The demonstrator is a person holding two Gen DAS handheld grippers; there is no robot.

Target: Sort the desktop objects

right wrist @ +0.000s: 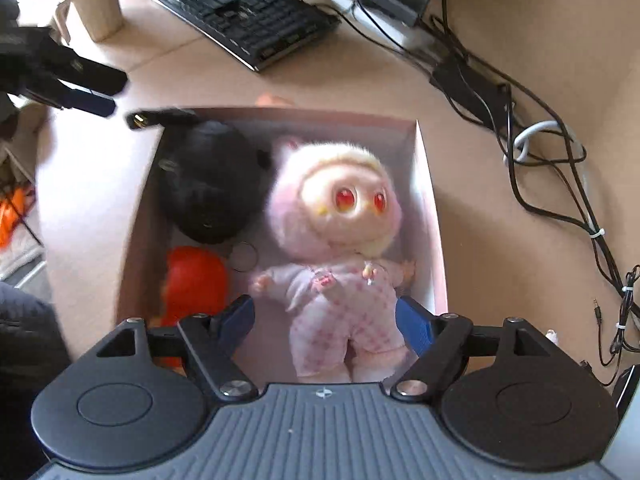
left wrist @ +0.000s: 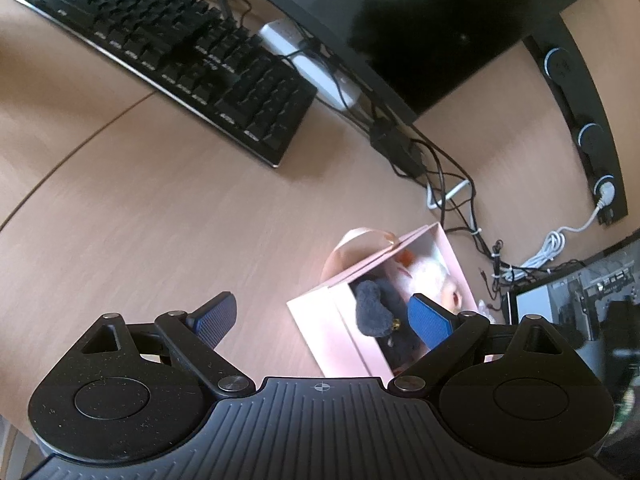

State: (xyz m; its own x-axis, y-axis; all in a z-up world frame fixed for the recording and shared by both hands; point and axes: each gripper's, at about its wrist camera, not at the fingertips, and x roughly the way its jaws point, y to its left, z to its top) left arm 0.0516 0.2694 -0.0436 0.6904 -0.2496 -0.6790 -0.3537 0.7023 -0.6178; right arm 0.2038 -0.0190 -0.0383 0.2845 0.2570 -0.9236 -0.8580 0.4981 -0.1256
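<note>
Pink cardboard gift box (right wrist: 424, 184): on the tan wooden desk (left wrist: 160, 220), near side of the black keyboard (right wrist: 248, 12), open top.
Box contents: fluffy pink plush doll with red eyes (right wrist: 340, 232) on its back; black plush toy (right wrist: 212, 184) beside it; orange plush toy (right wrist: 196, 280) below the black one.
Right gripper (right wrist: 325, 322): above box, blue fingers spread, empty, either side of doll's legs.
Left gripper (left wrist: 320, 322): just beside box, fingers wide apart, holding nothing.

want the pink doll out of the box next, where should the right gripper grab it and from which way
Judging from the right wrist view, grip the pink doll across its narrow torso, coming straight down from above. It lies face up in the pink box, whose walls block the sides. The open right gripper already straddles its legs.
</note>
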